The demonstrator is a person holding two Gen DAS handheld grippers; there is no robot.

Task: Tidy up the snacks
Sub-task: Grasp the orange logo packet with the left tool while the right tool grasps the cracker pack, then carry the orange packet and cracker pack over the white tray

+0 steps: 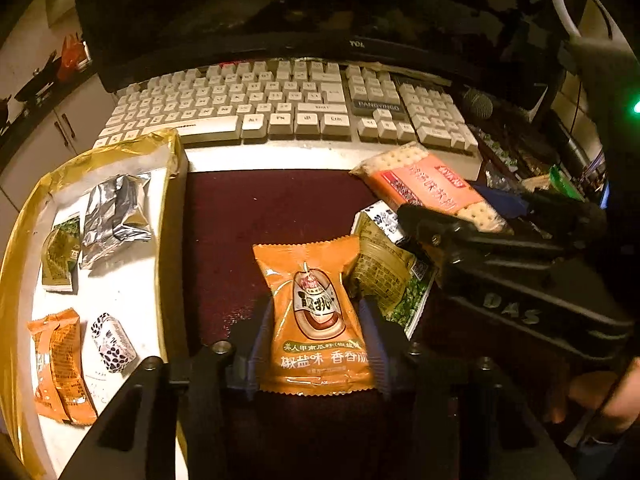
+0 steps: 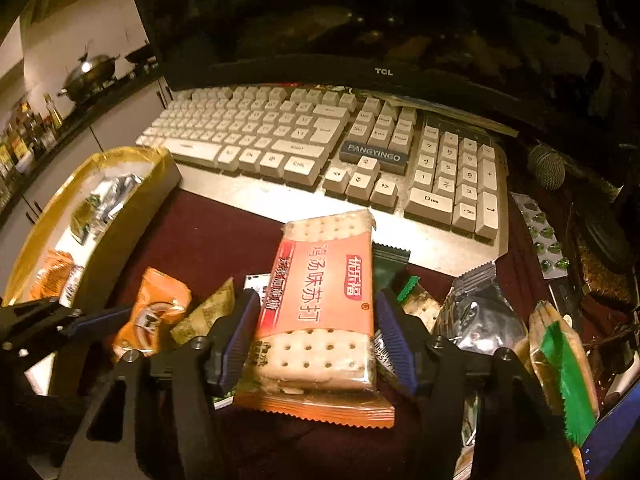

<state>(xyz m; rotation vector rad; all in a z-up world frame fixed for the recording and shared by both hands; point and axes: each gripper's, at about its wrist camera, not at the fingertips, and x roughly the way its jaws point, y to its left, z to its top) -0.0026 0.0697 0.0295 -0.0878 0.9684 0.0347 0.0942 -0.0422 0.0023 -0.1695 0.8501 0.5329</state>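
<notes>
An orange snack packet [image 1: 316,300] lies on the dark red mat, and my left gripper [image 1: 316,320] is shut on it, its blue pads pinching the packet's sides. A pink pack of soda crackers [image 2: 320,292] rests on a heap of other packets between the fingers of my right gripper [image 2: 316,332], which is open, with a slit showing at the right pad. In the left wrist view the cracker pack [image 1: 424,184] lies ahead of the right gripper [image 1: 420,228]. At the left stands a gold-taped box [image 1: 168,216] holding several small snacks.
An olive packet [image 1: 380,268] lies right of the orange one. A white keyboard [image 1: 280,104] and a dark monitor [image 1: 240,8] close off the back. At the right are a silver packet [image 2: 476,312], a green-sealed pack [image 2: 560,364], a pill blister [image 2: 544,236] and a microphone [image 2: 546,166].
</notes>
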